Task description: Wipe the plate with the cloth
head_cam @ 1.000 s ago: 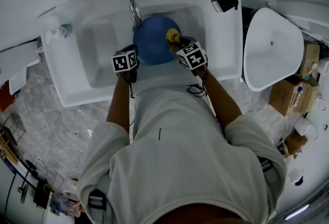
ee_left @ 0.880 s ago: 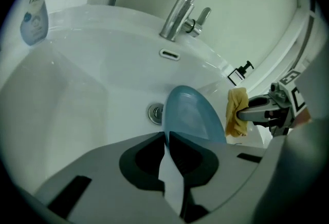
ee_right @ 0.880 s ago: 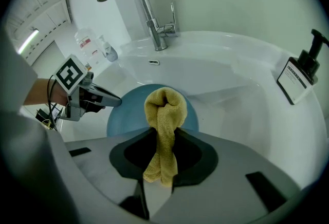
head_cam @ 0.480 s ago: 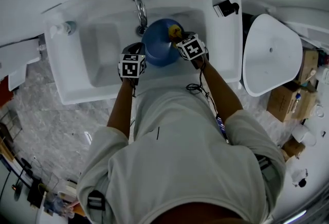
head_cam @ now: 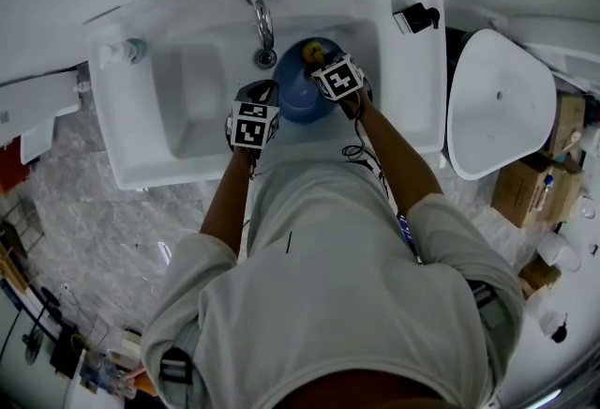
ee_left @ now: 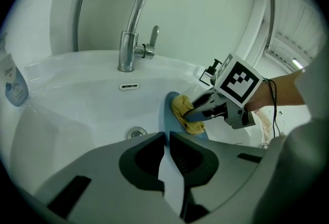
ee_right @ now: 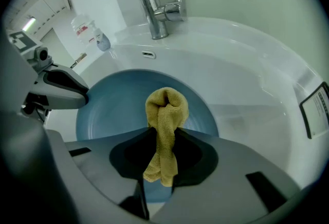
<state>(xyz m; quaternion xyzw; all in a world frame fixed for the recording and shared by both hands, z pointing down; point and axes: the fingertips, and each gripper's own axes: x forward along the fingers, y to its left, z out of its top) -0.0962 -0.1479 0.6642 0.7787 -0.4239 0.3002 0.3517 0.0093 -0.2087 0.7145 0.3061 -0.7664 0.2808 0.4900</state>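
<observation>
A blue plate (head_cam: 296, 90) is held tilted in the white sink basin (head_cam: 187, 98). My left gripper (head_cam: 265, 103) is shut on the plate's near rim; in the left gripper view the plate (ee_left: 168, 113) shows edge-on between the closed jaws of that gripper (ee_left: 167, 138). My right gripper (head_cam: 324, 66) is shut on a yellow cloth (ee_right: 164, 115), which hangs bunched against the plate's face (ee_right: 110, 110). In the left gripper view the cloth (ee_left: 182, 110) presses on the plate's right side, under the right gripper's fingers (ee_left: 208, 107).
A chrome faucet (head_cam: 262, 8) arches over the basin, with the drain (ee_left: 136, 133) below it. A soap bottle (ee_right: 90, 33) stands at the sink's left rim, a black item (head_cam: 417, 16) at its right corner. A white toilet (head_cam: 497, 98) and cardboard boxes (head_cam: 525, 182) lie to the right.
The plate has tipped more upright and shifted toward the faucet. The right gripper has carried the cloth up toward the plate's far rim. The left gripper followed, still on the rim.
</observation>
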